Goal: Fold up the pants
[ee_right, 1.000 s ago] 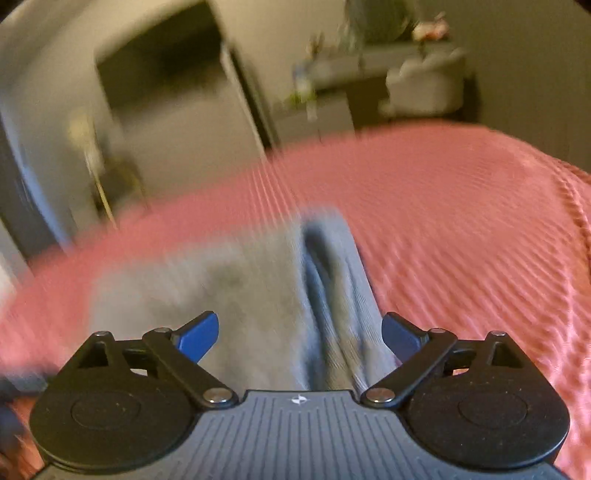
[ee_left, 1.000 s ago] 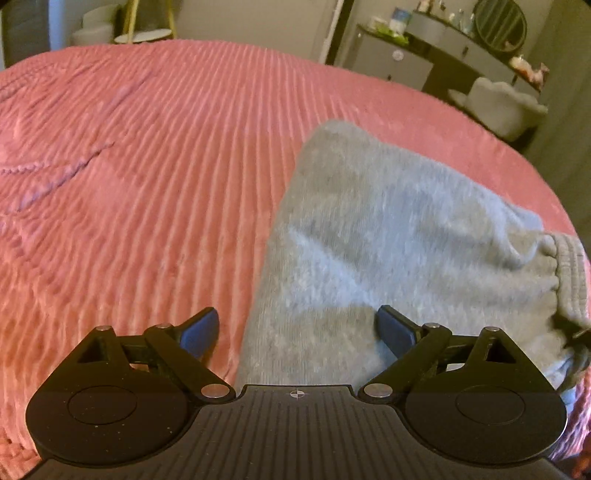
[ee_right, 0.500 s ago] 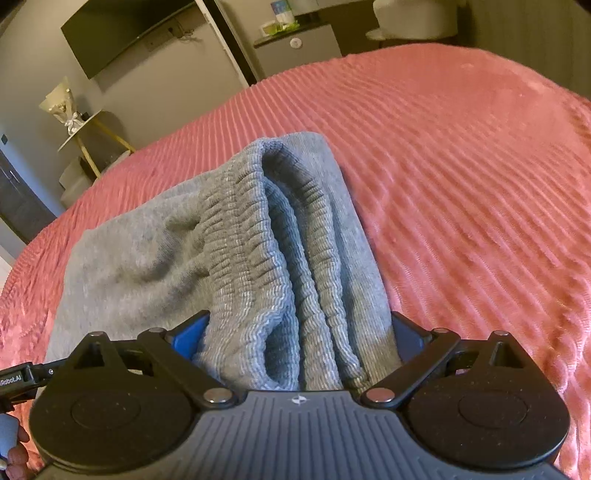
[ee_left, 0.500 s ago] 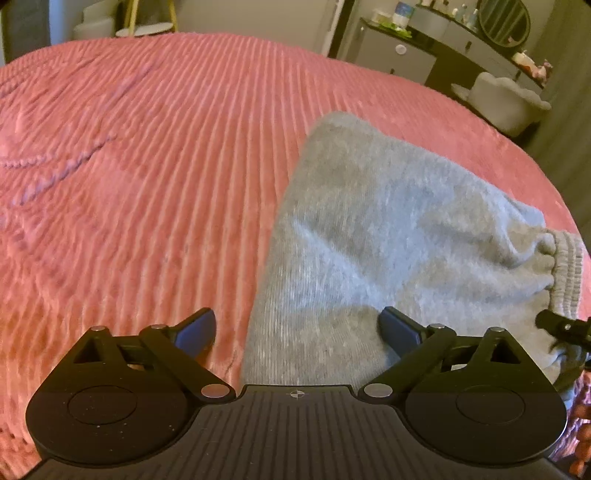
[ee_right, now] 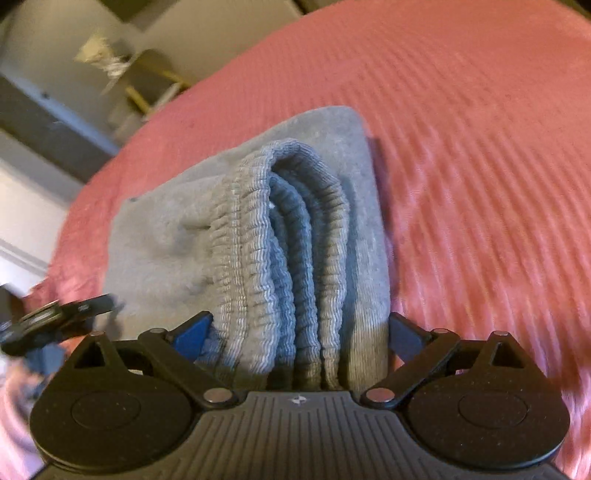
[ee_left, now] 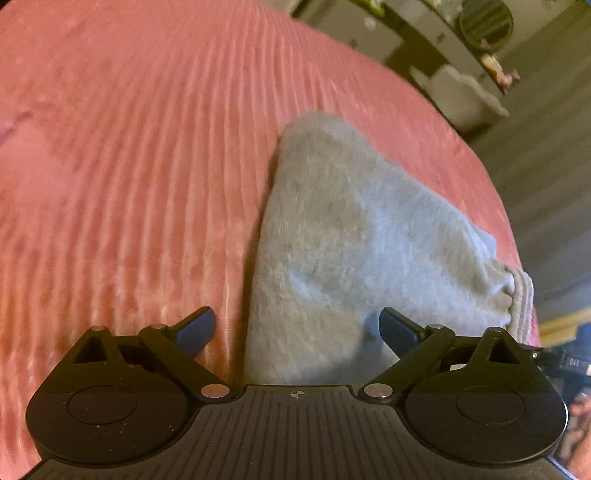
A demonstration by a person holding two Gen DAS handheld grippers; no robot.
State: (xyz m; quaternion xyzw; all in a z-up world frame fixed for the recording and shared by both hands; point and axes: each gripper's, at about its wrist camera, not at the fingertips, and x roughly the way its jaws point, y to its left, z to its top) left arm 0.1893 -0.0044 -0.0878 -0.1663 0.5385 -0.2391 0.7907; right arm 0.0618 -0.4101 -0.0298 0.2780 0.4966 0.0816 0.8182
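Note:
Grey sweatpants (ee_left: 369, 236) lie folded into a compact stack on a pink ribbed bedspread (ee_left: 129, 147). My left gripper (ee_left: 297, 328) is open at the stack's near left edge; its right finger rests over the cloth and its left finger over the bedspread. In the right wrist view the ribbed waistband (ee_right: 295, 240) shows as several stacked layers of the sweatpants (ee_right: 166, 240). My right gripper (ee_right: 299, 332) is open, and its fingers straddle the waistband layers, close on both sides. The left gripper's body (ee_right: 55, 317) shows at the far left.
The bedspread (ee_right: 480, 147) extends wide to the right of the stack. Beyond the bed's far edge stand a dark dresser with a round mirror (ee_left: 484, 22), a white chair (ee_left: 461, 96) and a gold-legged side table (ee_right: 147, 92). A hand (ee_left: 580, 417) shows at the right.
My right gripper has come in low on the waistband end, so the layers now sit between its fingers. The left gripper has tilted and shifted slightly at the stack's edge. Both stay open.

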